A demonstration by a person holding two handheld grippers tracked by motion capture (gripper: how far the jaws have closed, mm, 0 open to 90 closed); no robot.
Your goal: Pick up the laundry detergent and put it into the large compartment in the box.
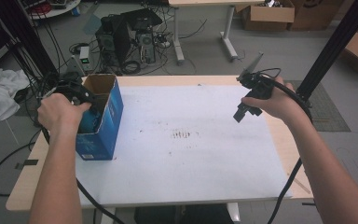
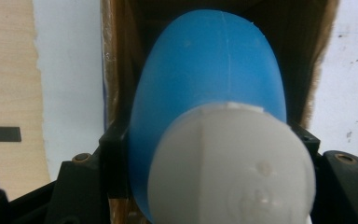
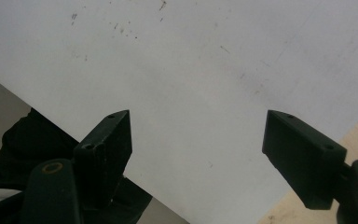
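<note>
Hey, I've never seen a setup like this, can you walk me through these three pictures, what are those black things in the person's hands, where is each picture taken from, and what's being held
A person stands at a wooden table covered with a white sheet and holds a black two-jaw gripper tool in each hand. A cable trails from each tool.

The wide picture comes from a fixed camera overhead; the forearms enter from the bottom. The other two pictures come from small cameras riding on the grippers, looking along their black jaws.

On the sheet stands an open blue cardboard box, near the table's left edge. The left gripper is at the box's open top. Its own view shows its jaws clamped on a blue plastic bottle with a white cap, the bottle pointing into the brown inside of the box.

The right gripper hangs above the sheet's right side; its own view shows the jaws wide apart with nothing between them.
</note>
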